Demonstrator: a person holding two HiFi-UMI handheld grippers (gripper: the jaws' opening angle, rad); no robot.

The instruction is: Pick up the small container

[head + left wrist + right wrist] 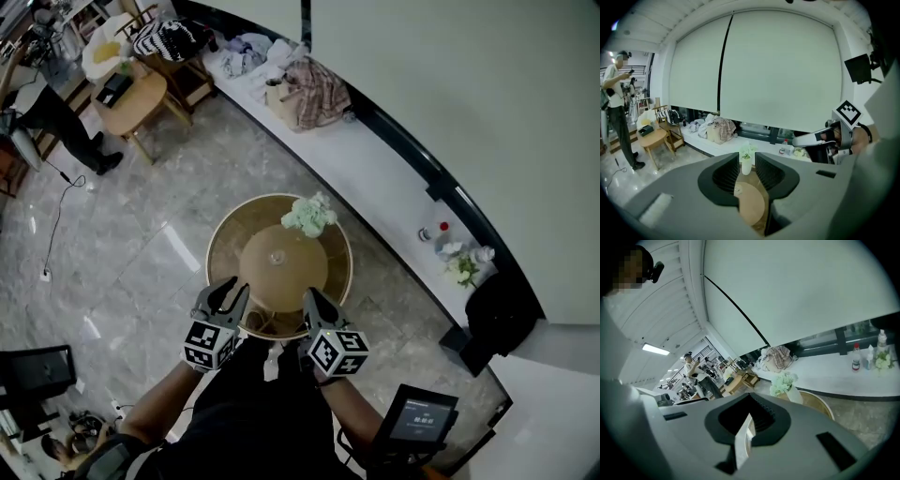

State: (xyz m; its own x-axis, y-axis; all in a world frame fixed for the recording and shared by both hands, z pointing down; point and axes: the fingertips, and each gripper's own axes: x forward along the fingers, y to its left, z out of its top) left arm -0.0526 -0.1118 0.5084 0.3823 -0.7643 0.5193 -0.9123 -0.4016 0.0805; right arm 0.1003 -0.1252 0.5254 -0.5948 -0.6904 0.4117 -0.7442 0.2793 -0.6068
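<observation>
1. The round wooden table was found directly ahead of both grippers. Its near rim was partly covered by them in the head view.
2. The left gripper was found with its jaws a little apart and nothing between them. The right gripper was found with its jaws drawn together to a thin slit and nothing gripped.
3. The vase of pale green flowers was recorded at the table's far side, apart from the target.
4. The small container was located at the middle of the table's raised centre disc, untouched and beyond both grippers.
5. Recommendation: the reach was judged not yet complete.
   - The chosen gripper's jaws should be opened wide before arrival.
   - They should be brought low over the disc and centred on either side of the container.
   - They should be closed gently, and the vase should be kept clear of.
6. The container's shape, lid and material could not be made out, as it appeared small and washed out. In the right gripper view it was not seen at all and was presumed masked by the jaws.
</observation>
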